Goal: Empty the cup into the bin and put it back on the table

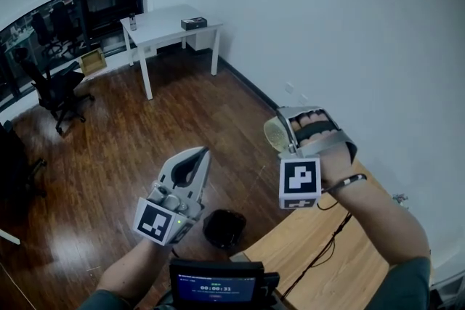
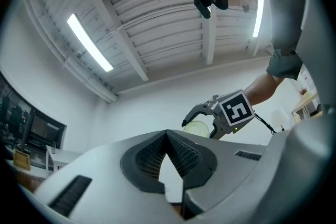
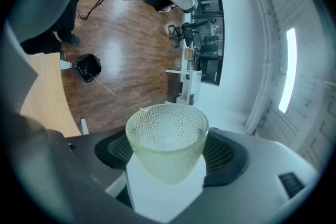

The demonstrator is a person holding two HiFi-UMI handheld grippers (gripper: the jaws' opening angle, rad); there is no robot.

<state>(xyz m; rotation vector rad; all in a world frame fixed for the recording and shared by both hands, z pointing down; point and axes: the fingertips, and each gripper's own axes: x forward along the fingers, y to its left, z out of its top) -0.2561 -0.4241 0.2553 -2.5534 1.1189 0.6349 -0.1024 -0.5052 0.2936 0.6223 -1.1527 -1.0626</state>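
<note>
Right fingers [image 3: 227,153] clamp a dimpled, pale-green translucent cup [image 3: 167,140]; left fingers [image 2: 185,157] meet, empty.

Legible only on the small screen [image 1: 216,288] at the head view's bottom edge: a timer, seemingly 00:00:31, under unreadable small print. Square code patterns on the cubes [image 1: 300,179] of left claw [image 1: 200,155] and right claw [image 1: 280,133].

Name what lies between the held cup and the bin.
Right gripper view: only wooden floor, crossed by a thin pale line, separates cup from bin.
</note>
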